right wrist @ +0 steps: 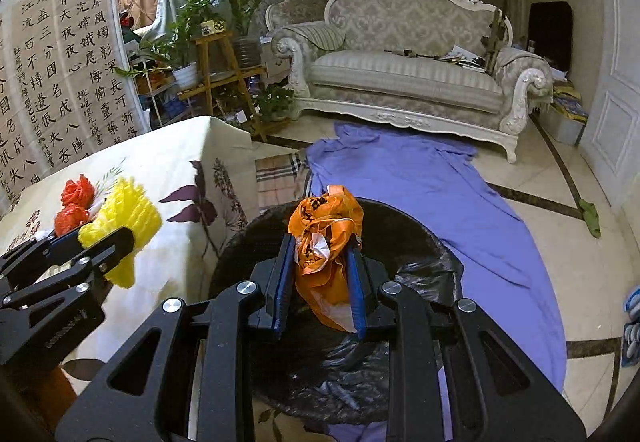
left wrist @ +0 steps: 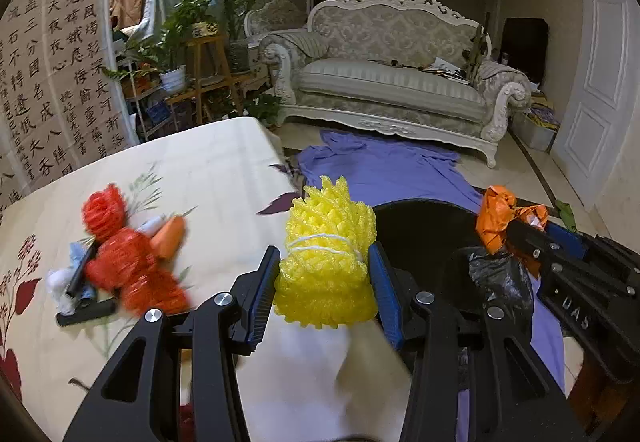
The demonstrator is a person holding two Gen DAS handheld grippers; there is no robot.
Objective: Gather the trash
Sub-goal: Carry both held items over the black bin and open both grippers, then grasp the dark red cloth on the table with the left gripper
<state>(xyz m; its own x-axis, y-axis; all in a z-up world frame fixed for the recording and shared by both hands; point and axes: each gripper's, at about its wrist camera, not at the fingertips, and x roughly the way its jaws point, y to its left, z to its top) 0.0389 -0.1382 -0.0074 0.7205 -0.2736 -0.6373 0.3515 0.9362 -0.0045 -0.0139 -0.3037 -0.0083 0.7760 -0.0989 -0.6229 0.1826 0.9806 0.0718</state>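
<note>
Both loads carried toward the bin, ready to drop.

Left gripper (left wrist: pixel 323 274), jaws pinching yellow foam netting (left wrist: pixel 326 254), springy and open-celled, tied with white string, near the tabletop (left wrist: pixel 224 158) right edge. Right gripper (right wrist: pixel 320 274), jaws pinching a crumpled orange plastic bag (right wrist: pixel 326 238), thin and crinkly, above the black-lined bin (right wrist: pixel 404 238). Red netting (left wrist: pixel 128 262) lying left on the floral cloth, not yet collected.

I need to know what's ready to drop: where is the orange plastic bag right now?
The orange plastic bag is clamped in the right gripper, above the black bin beside the table.
</note>
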